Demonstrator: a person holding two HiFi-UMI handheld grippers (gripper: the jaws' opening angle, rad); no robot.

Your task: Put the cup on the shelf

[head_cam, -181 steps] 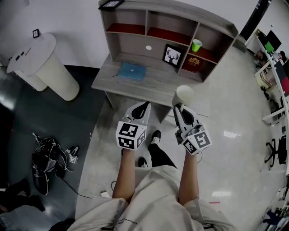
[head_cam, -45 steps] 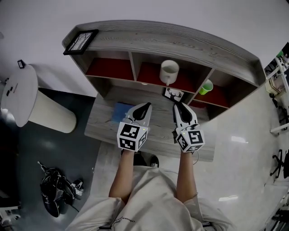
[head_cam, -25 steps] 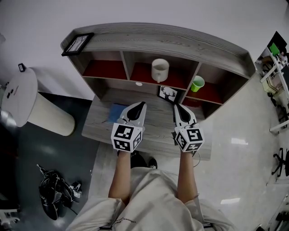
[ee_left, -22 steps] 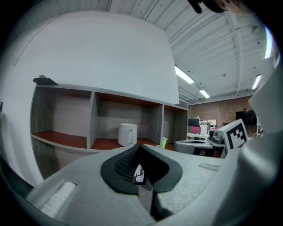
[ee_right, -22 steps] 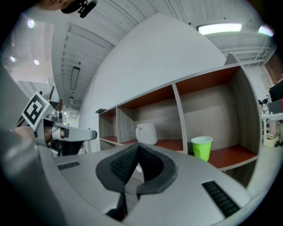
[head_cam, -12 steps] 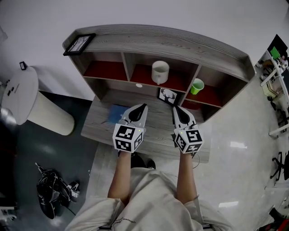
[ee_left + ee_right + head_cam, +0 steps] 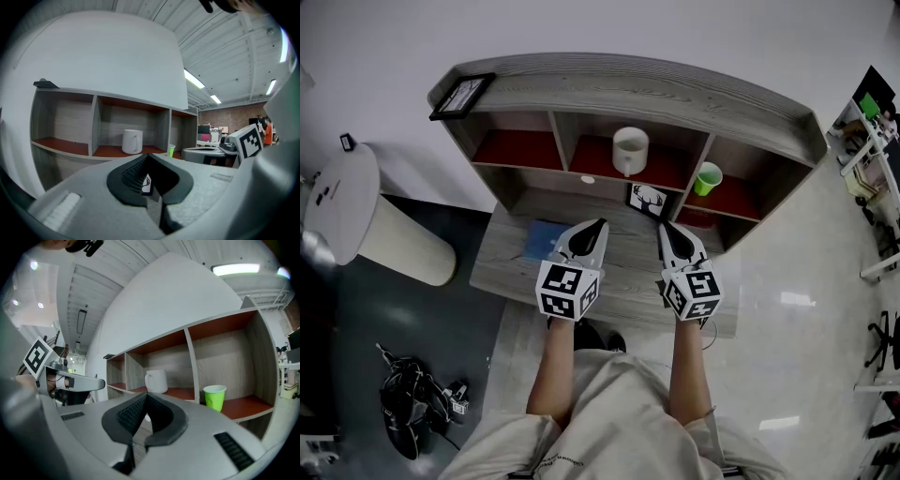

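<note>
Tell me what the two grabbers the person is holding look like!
The left gripper and the right gripper both have smooth light-grey shells that narrow to a point, with black ribbed pads inside. Each carries a white cube printed with black square markers. The person wears a pale shirt.

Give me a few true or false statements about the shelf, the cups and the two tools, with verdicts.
The white cup stands in the middle compartment of the shelf. True.
The right tool holds the white cup. False: its jaws are together on nothing; the cup stands alone.
The green cup sits in the right compartment. True.
The left tool is wide open. False: its jaws are together, empty.
</note>
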